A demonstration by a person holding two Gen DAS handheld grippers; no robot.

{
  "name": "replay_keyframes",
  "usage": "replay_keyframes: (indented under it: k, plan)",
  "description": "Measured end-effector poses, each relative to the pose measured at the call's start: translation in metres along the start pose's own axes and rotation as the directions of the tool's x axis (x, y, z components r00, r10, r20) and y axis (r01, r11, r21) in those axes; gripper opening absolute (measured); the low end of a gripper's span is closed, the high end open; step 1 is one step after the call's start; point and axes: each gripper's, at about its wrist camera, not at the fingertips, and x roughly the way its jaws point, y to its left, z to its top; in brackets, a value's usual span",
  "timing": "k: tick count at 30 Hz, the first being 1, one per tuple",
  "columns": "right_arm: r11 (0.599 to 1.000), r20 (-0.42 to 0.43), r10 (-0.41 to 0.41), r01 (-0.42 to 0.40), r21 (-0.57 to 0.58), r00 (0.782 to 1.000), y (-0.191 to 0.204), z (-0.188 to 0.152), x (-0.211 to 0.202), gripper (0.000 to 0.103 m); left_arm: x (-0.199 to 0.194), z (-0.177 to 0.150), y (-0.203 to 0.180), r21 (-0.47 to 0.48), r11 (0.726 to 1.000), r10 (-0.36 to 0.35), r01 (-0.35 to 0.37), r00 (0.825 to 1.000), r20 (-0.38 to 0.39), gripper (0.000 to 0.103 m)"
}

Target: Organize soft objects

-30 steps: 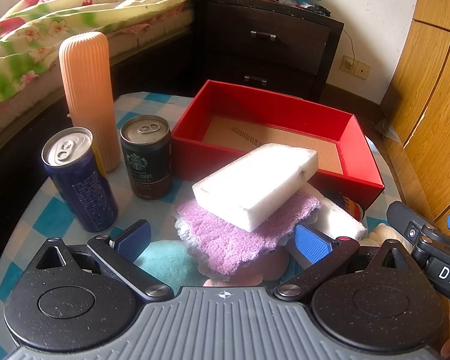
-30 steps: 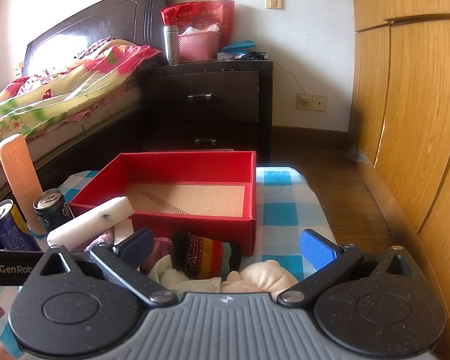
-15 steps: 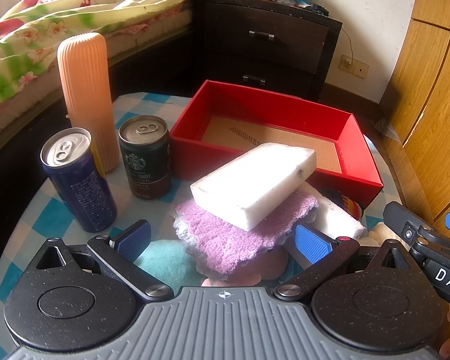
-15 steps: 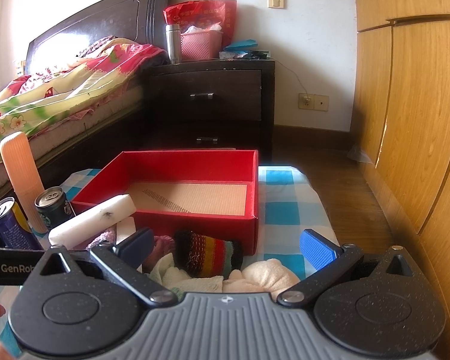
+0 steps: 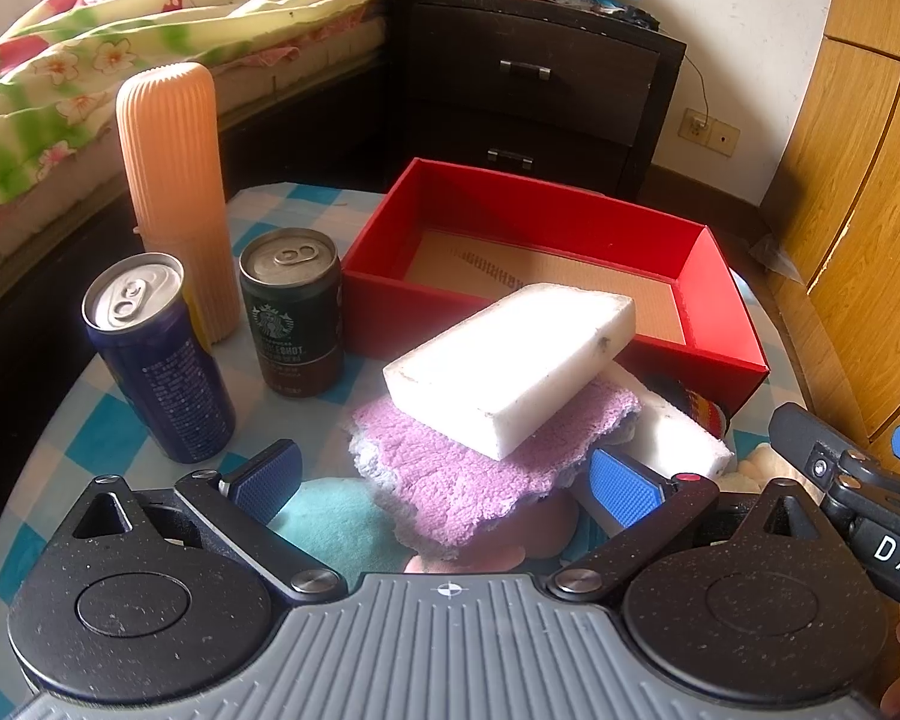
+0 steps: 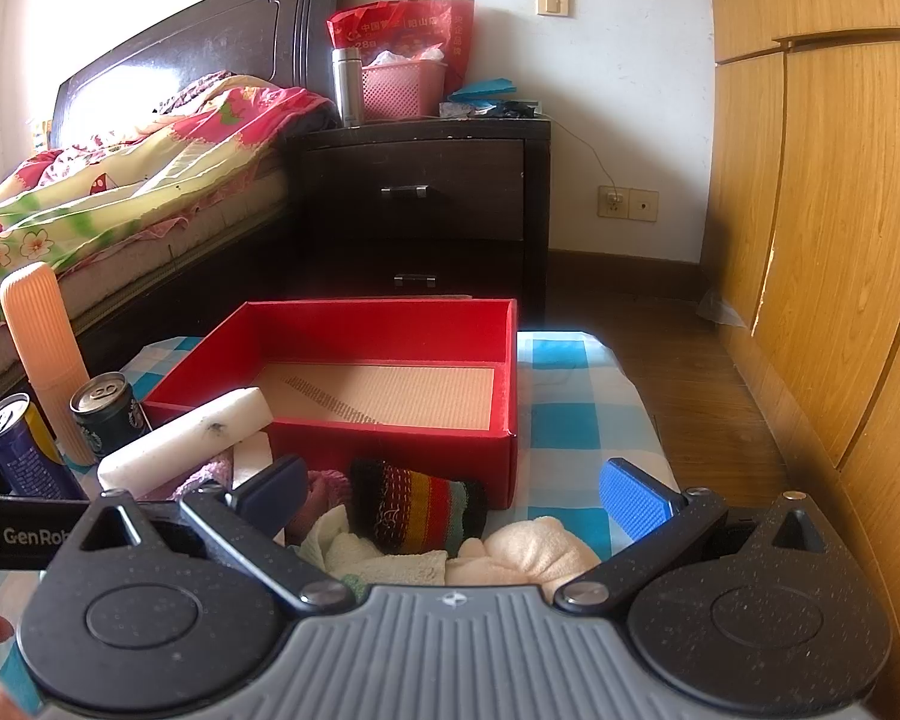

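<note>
- Your white sponge block (image 5: 510, 360) lies tilted on the purple fuzzy cloth (image 5: 468, 468), just in front of the red box (image 5: 720, 324).
- A striped knit pouch (image 6: 420, 510) and cream towels (image 6: 528, 552) sit against the box's near wall.
- Your left tongs (image 5: 444, 480) stand wide open and hold nothing, low over the cloth.
- Your right tongs (image 6: 450, 498) gape too, empty, above the towels.
- Two cans (image 5: 294, 312) and a ribbed peach bottle (image 5: 174, 192) stand left on the checked bench (image 6: 576, 420).
</note>
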Motion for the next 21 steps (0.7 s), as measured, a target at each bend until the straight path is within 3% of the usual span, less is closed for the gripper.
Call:
replay_keyframes:
  k: [15, 21]
  plan:
    - [1.0, -0.023, -0.011, 0.012, 0.011, 1.0, -0.013, -0.002, -0.004, 0.085, -0.001, -0.003, 0.009, 0.018, 1.0, 0.008, -0.008, 1.0, -0.004, 0.097]
    - [0.998, -0.096, 0.012, -0.017, -0.057, 0.995, -0.013, -0.012, -0.009, 0.085, -0.008, 0.001, 0.015, 0.044, 0.999, -0.021, 0.021, 1.0, 0.001, 0.098]
